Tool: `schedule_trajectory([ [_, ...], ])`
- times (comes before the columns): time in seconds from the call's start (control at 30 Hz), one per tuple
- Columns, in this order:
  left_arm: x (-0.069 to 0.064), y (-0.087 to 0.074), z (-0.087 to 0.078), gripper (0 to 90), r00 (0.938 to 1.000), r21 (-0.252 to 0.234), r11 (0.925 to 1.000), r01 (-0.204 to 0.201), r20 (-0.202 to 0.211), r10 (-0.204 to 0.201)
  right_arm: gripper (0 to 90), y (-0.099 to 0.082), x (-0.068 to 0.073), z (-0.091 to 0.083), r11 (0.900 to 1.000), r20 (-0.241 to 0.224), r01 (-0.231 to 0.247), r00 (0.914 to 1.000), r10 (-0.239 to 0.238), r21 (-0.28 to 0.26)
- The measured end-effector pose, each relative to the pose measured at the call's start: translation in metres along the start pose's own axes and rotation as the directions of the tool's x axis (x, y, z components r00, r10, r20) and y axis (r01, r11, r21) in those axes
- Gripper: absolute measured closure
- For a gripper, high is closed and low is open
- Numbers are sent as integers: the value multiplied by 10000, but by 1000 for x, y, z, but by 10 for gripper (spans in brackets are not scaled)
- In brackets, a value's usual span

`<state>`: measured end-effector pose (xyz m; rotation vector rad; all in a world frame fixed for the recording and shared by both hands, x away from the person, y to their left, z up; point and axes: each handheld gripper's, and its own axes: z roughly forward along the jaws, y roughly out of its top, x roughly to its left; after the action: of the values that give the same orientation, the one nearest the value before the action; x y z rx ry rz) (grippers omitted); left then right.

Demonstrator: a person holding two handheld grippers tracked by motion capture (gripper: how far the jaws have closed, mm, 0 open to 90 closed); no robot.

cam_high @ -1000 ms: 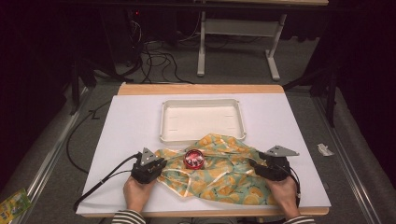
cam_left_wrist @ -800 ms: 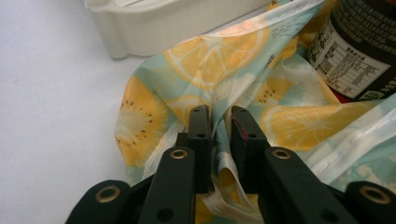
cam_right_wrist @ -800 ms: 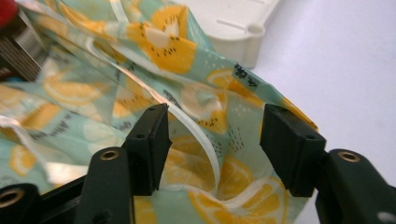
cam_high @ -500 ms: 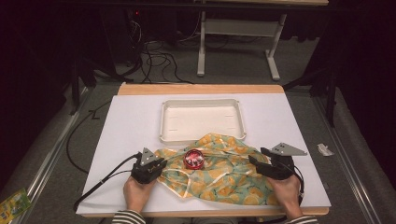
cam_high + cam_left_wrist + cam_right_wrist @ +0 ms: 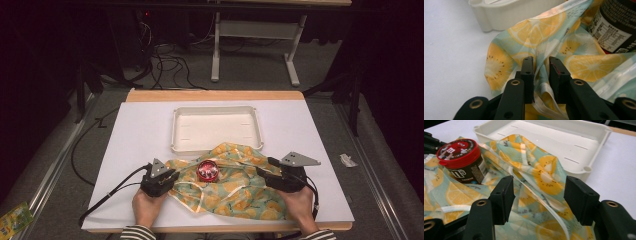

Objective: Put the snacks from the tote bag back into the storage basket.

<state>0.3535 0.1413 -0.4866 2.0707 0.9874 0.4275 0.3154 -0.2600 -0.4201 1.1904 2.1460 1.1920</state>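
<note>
A cloth [image 5: 225,185] printed with lemon slices lies crumpled on the white table top, in front of a white tray [image 5: 175,131]. On the cloth stands a dark jar with a red lid [image 5: 207,170]. My left gripper [image 5: 172,176] is at the cloth's left edge. Its jaws [image 5: 541,62] have just been opening, and a slack fold of cloth [image 5: 541,75] rises in the gap between them. My right gripper [image 5: 265,167] hovers over the cloth's right side. Its jaws [image 5: 540,185] stand wide apart over a raised fold [image 5: 536,182], having just closed slightly. The jar [image 5: 461,160] is off to their left.
The tray [image 5: 584,167] holds nothing and its near rim touches the cloth. The table's wooden far edge [image 5: 215,95] borders a floor with cables and a desk frame [image 5: 250,30]. A cable [image 5: 105,195] trails from my left gripper off the front left.
My right gripper has risen a little and shifted slightly right over the cloth's edge. The left hand, the jar and the tray have stayed put.
</note>
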Motion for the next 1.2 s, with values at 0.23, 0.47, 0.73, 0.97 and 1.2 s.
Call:
schedule_trajectory([
  [0.23, 0, 0, 0, 735, 10000, 2, 10000, 2, -16, -2, 429, 3, 10, 7, 9998, -289, 210, 9994, -211, -23],
  [0.47, 0, 0, 0, 722, 10000, 4, 10000, -6, 2, 6, 427, 6, 21, 16, 9987, -628, 509, 9967, -505, 46],
  [0.73, 0, 0, 0, 707, 10000, 5, 10000, -13, 15, 13, 425, 12, 38, 28, 9964, -1032, 837, 9913, -816, 158],
  [0.97, 0, 0, 0, 701, 10000, 3, 10000, -8, 28, 8, 423, 21, 52, 39, 9934, -1414, 1134, 9838, -1102, 151],
  [1.2, 0, 0, 0, 698, 10000, 0, 10000, -9, 25, 9, 419, 31, 63, 51, 9895, -1825, 1403, 9743, -1319, 338],
])
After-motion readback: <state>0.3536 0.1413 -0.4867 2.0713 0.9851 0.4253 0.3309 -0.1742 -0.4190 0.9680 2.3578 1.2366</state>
